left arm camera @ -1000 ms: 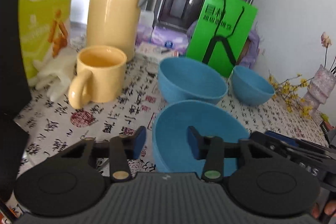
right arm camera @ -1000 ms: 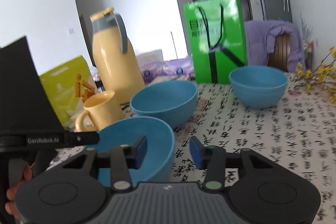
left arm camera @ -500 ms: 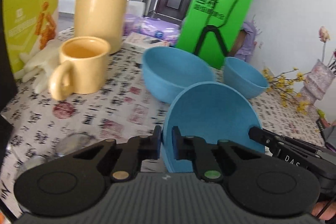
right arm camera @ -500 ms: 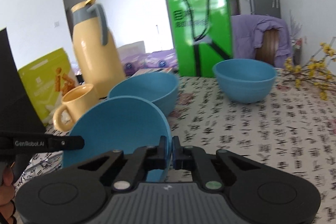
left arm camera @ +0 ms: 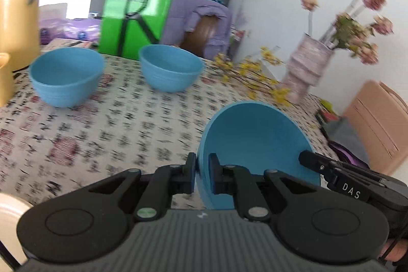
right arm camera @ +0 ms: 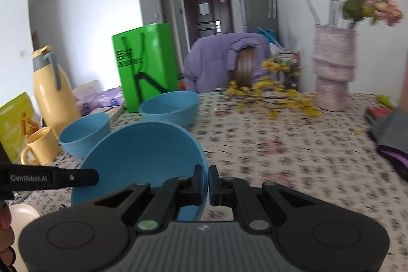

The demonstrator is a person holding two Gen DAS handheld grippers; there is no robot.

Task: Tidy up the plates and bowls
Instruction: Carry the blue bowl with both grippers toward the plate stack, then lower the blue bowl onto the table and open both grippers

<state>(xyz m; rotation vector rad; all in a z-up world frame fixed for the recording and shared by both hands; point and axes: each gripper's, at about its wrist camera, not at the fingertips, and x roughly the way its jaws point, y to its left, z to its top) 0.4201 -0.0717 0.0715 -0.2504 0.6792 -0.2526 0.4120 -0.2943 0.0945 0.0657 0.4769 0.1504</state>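
Both tongs are pinching one blue bowl (left arm camera: pixel 255 142) by opposite rim edges, left gripper (left arm camera: pixel 202 176) and right gripper (right arm camera: pixel 206 185) carrying it tilted above the tablecloth (left arm camera: pixel 114 124); the other bowls (left arm camera: pixel 169 70) are sitting far left of it, nearer the left gripper

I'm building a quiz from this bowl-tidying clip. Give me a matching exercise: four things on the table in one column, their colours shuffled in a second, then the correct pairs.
Things:
1. held bowl
2. shopping bag
3. thermos jug
4. vase

Colours:
A. bright green
B. pale pink
C. blue
D. yellow with a grey handle

Pairs: 1-C, 2-A, 3-D, 4-B

The left gripper and the right gripper each pinch the held bowl's rim.
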